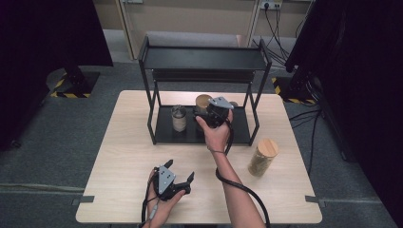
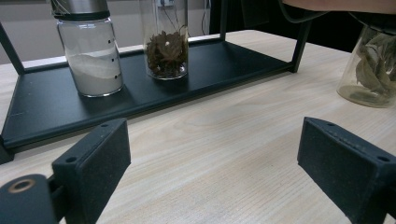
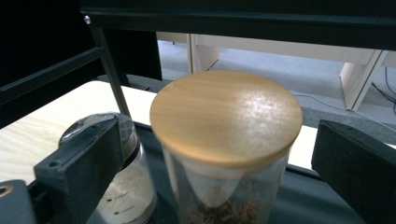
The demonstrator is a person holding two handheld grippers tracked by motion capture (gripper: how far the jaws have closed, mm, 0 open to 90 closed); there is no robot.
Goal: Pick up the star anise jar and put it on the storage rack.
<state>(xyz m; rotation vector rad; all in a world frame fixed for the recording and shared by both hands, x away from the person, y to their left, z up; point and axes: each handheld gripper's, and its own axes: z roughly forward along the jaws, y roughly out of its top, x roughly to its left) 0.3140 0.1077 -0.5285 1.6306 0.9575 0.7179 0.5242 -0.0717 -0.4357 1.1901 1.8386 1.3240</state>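
A black two-tier shelf (image 1: 204,59) stands at the back of the wooden table (image 1: 128,156). On its lower tier are a metal-lidded jar of white powder (image 1: 178,118) and a glass jar with a round wooden lid (image 3: 226,112). My right gripper (image 3: 219,140) is open at that wooden-lidded jar (image 1: 203,101), one jaw on each side of it with a gap to the glass. Near the table's front edge my left gripper (image 1: 180,170) stands open with nothing in it. In the left gripper view its jaws (image 2: 217,140) point over bare wood toward the shelf.
A second wooden-lidded jar (image 1: 262,156) holding dried leaves (image 2: 373,70) stands on the table right of the shelf. The shelf's upright posts (image 1: 152,109) frame the lower tier. Dark curtains and stands flank the table.
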